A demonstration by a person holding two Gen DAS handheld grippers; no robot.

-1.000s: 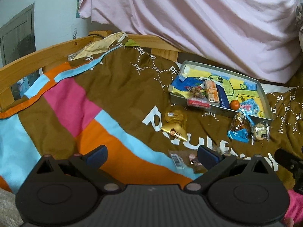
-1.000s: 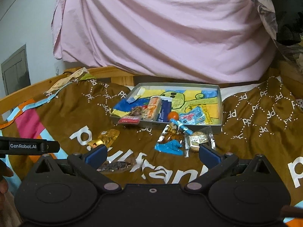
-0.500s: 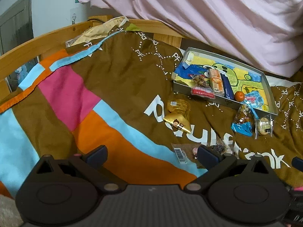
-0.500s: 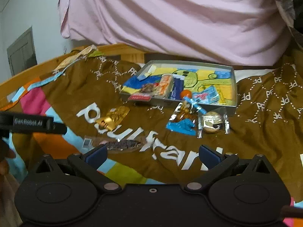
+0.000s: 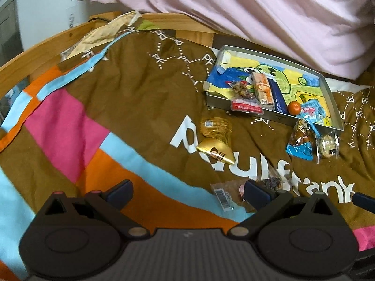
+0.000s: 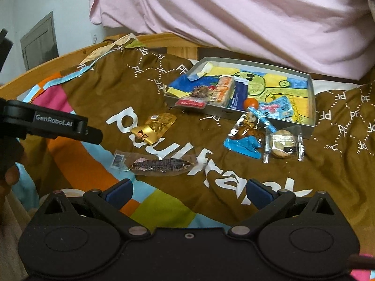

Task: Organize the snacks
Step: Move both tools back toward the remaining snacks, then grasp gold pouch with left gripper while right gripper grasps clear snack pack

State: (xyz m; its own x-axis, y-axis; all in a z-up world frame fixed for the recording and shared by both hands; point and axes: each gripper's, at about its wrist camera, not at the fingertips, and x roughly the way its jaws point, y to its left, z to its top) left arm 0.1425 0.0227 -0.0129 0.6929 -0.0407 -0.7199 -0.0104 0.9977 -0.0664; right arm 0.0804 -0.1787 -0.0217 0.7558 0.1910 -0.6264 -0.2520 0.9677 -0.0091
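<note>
Both your cameras have tipped down and closer to the blanket [image 6: 234, 168] since a second ago, so the clear-wrapped dark snack [image 6: 161, 165] now sits fully in the right wrist view instead of half behind the fingers. Your left gripper [image 5: 187, 192] has its jaws wide apart, nothing between them; its right fingertip [image 5: 256, 190] overlaps the near end of that clear wrapper [image 5: 225, 194] in the left view, contact can't be confirmed. Your right gripper [image 6: 187, 190] is also spread wide and empty, hovering over the blanket with the dark snack just ahead of it. Gold packet [image 6: 154, 128] lies beyond that on the white lettering. Blue-ended packet [image 6: 245, 138] and round biscuit in clear wrap [image 6: 283, 146] lie side by side, just in front of the grey tray [image 6: 310, 98]. Tray holds a red-labelled packet [image 6: 192, 101] at its near-left edge, an orange bar [image 6: 222, 91], a dark blue bar [image 6: 239, 94], a small orange fruit [image 6: 251, 103] and a light blue pouch [image 6: 277, 107]. Pink sheet [image 6: 234, 11] hangs behind the tray
</note>
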